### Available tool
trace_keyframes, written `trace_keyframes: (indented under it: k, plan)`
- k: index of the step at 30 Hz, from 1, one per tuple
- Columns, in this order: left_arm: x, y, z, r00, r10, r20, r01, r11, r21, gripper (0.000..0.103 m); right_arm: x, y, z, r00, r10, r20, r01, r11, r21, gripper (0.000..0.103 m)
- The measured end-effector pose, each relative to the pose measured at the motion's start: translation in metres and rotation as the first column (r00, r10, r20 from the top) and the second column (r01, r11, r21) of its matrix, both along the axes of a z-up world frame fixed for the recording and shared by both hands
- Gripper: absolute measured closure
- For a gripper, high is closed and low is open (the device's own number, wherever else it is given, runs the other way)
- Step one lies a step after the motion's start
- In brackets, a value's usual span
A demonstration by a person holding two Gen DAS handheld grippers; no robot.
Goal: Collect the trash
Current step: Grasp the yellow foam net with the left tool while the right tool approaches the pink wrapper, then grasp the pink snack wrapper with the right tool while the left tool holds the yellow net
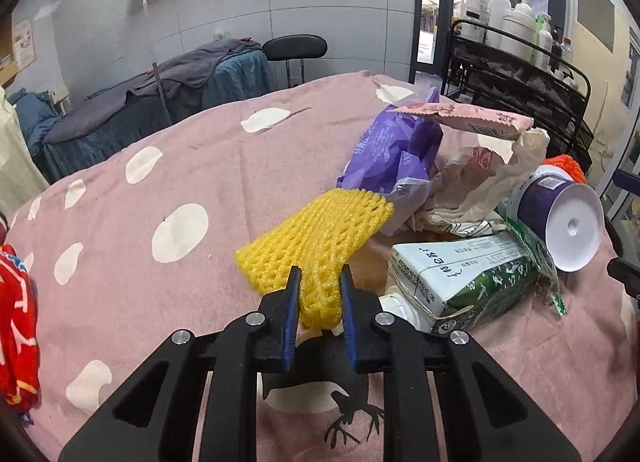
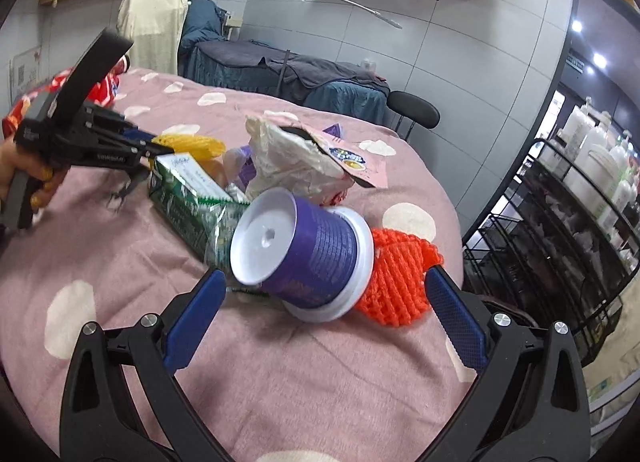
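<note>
My left gripper (image 1: 320,272) is shut on the near end of a yellow foam fruit net (image 1: 316,234), which sticks out ahead of the pads. In the right wrist view the left gripper (image 2: 160,149) is at the far left, in a hand, with the yellow net (image 2: 200,143) at its tip. My right gripper (image 2: 325,276) is open, its jaws standing wide on either side of a tipped purple-and-white cup (image 2: 316,246) without touching it. An orange foam net (image 2: 400,278) lies behind the cup. A green-and-white carton (image 1: 460,274), purple bag (image 1: 392,153), crumpled white plastic bag (image 1: 480,173) and pink wrapper (image 1: 464,117) are piled together.
Everything lies on a pink blanket with white dots (image 1: 160,181). A red cloth (image 1: 16,322) is at its left edge. A black wire rack of bottles (image 2: 560,221) stands to the right, with a black stool (image 2: 412,109) and a covered bed (image 2: 280,65) beyond.
</note>
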State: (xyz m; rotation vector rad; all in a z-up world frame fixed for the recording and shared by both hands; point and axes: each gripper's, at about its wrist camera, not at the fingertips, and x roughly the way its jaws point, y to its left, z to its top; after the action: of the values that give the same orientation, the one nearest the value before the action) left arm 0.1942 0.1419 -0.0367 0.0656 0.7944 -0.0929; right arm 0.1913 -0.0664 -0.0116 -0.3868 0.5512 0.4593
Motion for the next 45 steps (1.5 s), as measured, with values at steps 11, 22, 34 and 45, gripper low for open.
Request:
trace_keyframes:
  k: [11,22,34,45]
  plan:
    - [-0.009,0.011,0.014,0.992,0.105,0.072,-0.099,0.992,-0.084,0.085,0.041,0.040,0.035,0.999,0.046,-0.013,-0.044,0.995,0.094,0.005]
    - [-0.016,0.009,0.019,0.990,0.106,0.096,-0.097,0.991,-0.095,0.085,0.088,0.150,0.029,0.993,-0.105,0.046,0.113,0.959,-0.260,0.013]
    - [-0.025,0.006,0.024,0.989,0.094,0.116,-0.084,0.993,-0.088,0.085,0.108,0.130,0.037,0.985,-0.172,0.017,0.172,0.960,-0.221,0.090]
    - [-0.047,-0.015,0.049,0.979,0.081,0.188,-0.060,0.992,-0.110,0.085,0.084,0.029,0.086,0.987,-0.149,-0.051,0.156,0.976,0.155,0.096]
